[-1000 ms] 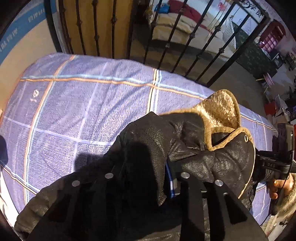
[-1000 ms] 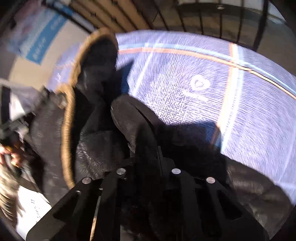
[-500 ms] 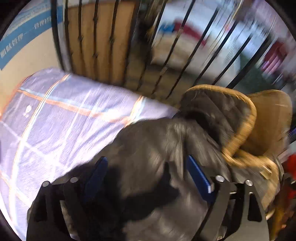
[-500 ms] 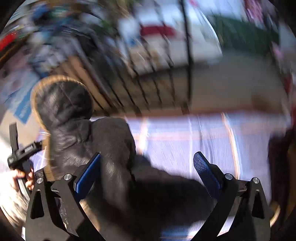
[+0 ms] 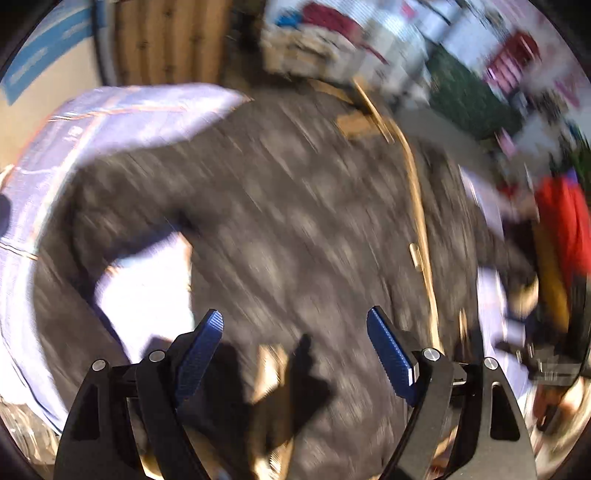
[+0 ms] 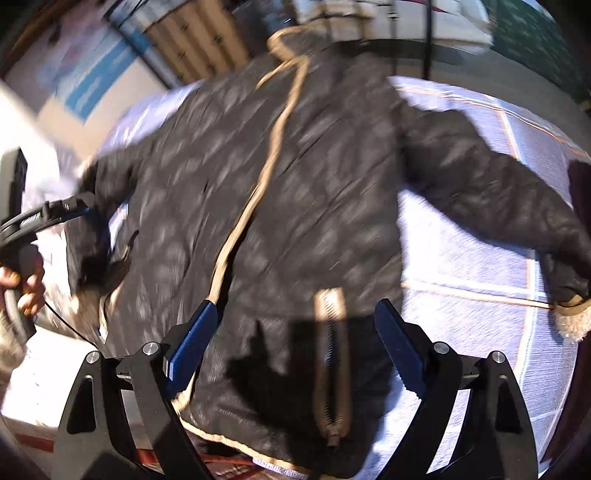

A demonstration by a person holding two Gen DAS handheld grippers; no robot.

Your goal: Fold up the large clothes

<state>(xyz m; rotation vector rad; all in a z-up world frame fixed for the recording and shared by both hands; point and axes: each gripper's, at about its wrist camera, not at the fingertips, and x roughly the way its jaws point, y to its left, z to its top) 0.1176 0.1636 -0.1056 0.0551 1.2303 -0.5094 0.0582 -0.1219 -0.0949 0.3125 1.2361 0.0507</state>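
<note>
A large black leather jacket (image 6: 314,192) with tan trim lies spread flat on the purple plaid bed cover (image 6: 480,266), sleeves out to both sides. It also fills the left wrist view (image 5: 295,221), blurred by motion. My left gripper (image 5: 295,332) is open and empty above the jacket's lower part. My right gripper (image 6: 295,325) is open and empty above the jacket's hem, near its tan zipper strip (image 6: 330,365). The left gripper's handle and hand (image 6: 22,251) show at the left edge of the right wrist view.
The bed cover (image 5: 110,118) extends to the far left. A black metal railing (image 6: 428,33) stands behind the bed. A wall with a blue banner (image 6: 92,81) is at the back left. Cluttered room items, some of them red (image 5: 561,229), lie to the right.
Both grippers let go of the bunched jacket, opened and pulled back. The jacket now lies spread out flat on the bed instead of gathered in a heap.
</note>
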